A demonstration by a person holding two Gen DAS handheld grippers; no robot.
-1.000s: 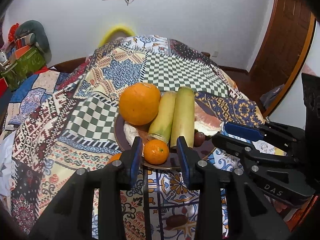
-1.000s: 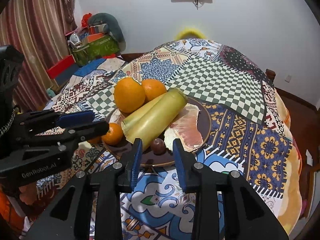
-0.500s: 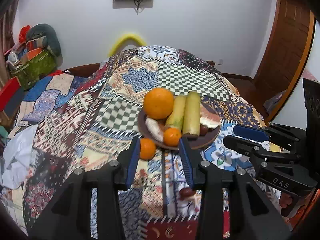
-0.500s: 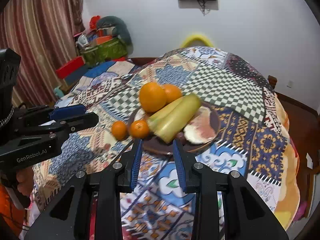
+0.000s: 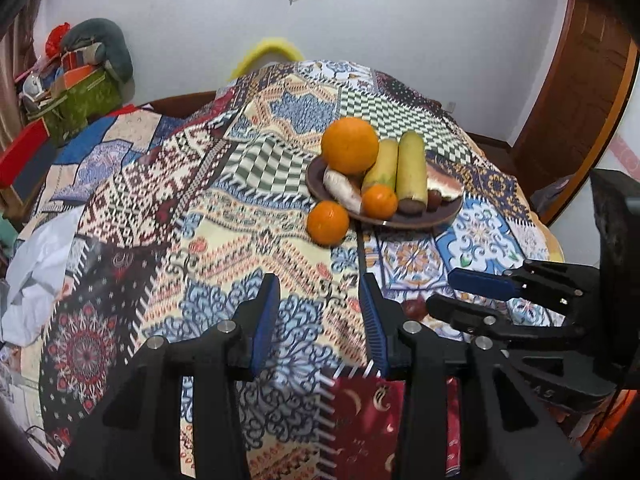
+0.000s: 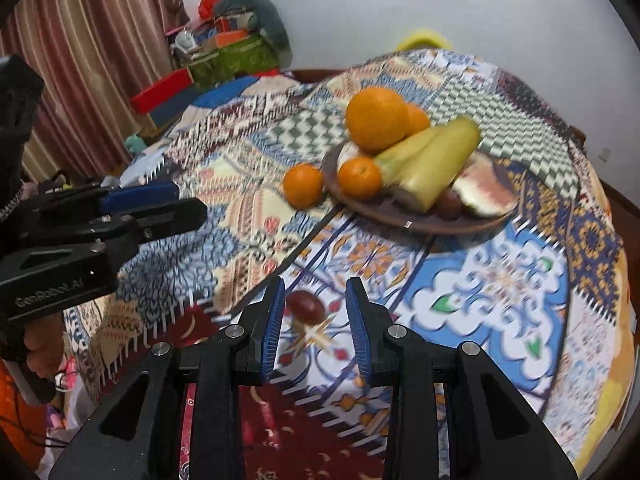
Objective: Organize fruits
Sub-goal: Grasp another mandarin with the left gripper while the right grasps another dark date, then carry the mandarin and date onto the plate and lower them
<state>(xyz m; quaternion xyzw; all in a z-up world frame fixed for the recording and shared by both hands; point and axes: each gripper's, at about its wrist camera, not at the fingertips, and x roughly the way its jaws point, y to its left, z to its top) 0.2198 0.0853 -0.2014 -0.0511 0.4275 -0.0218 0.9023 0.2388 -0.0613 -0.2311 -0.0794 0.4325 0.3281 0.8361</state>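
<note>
A brown plate (image 5: pixel 444 216) (image 6: pixel 404 222) on the patchwork cloth holds a big orange (image 5: pixel 350 145) (image 6: pixel 377 117), two yellow-green fruits (image 5: pixel 410 166) (image 6: pixel 430 158), a small orange (image 5: pixel 379 201) (image 6: pixel 359 177), a dark date (image 5: pixel 435 199) and pale pieces. Another small orange (image 5: pixel 327 223) (image 6: pixel 303 185) lies on the cloth beside the plate. A dark date (image 6: pixel 306 306) (image 5: pixel 414 307) lies loose on the cloth just ahead of my right gripper (image 6: pixel 315 318). My left gripper (image 5: pixel 318 322) is open and empty, well short of the plate. My right gripper is open and empty.
The round table (image 5: pixel 240 200) drops away at its near edge. A heap of boxes and bags (image 5: pixel 76 80) (image 6: pixel 228 48) stands at the back left. A wooden door (image 5: pixel 580 80) is at the right. A striped curtain (image 6: pixel 80 60) hangs at the left.
Both grippers have pulled back from the plate toward the table's near edge and stayed open. The fruits have not moved.
</note>
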